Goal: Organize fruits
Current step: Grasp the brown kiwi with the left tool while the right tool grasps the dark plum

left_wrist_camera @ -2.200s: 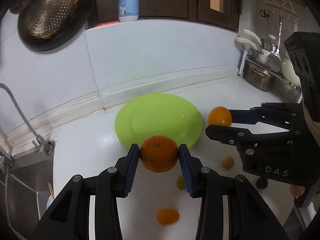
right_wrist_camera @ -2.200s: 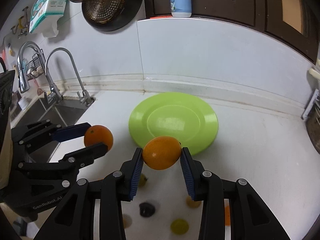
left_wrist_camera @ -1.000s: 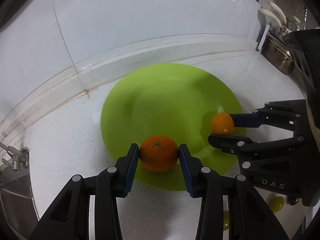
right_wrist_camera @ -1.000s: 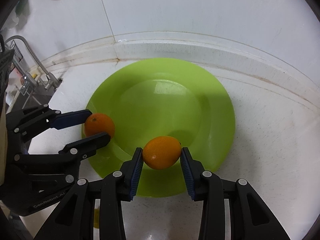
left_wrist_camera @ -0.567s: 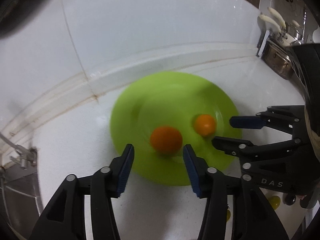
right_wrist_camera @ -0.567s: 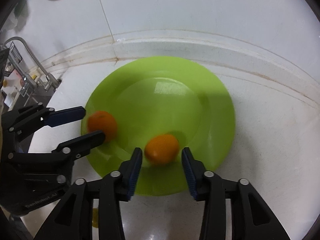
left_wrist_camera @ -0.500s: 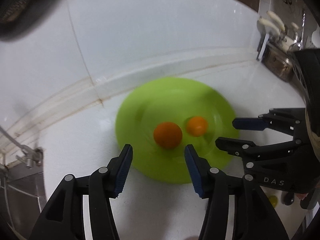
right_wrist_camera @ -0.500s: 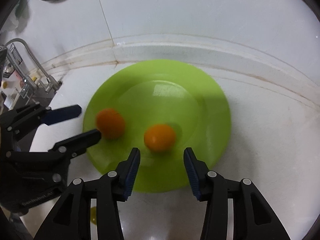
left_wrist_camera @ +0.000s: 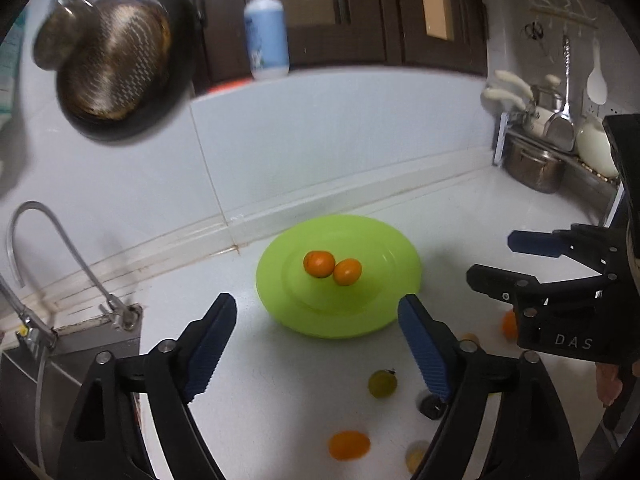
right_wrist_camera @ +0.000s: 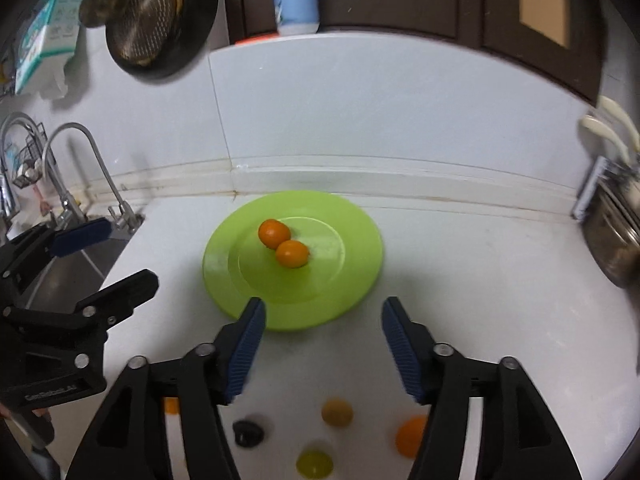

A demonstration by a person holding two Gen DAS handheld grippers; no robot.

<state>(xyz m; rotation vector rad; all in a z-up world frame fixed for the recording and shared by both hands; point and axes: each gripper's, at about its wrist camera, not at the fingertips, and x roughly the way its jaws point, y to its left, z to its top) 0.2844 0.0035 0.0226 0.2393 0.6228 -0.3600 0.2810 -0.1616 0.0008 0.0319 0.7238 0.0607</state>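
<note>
Orange fruits — two round ones (left_wrist_camera: 332, 268) — sit touching at the middle of the lime-green round plate (left_wrist_camera: 384, 316), where they cannot roll off. I hold both grippers, left (left_wrist_camera: 316, 344) and right (right_wrist_camera: 322, 344), jaws spread, above smaller fruits (right_wrist_camera: 337, 412) scattered on the white surface (right_wrist_camera: 500, 300).

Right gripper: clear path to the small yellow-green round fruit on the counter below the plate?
Probably yes. The right gripper is open and empty, and the small yellow-green round fruit lies loose on the white counter just beneath it, apart from the other fruit, with nothing covering it.
</note>
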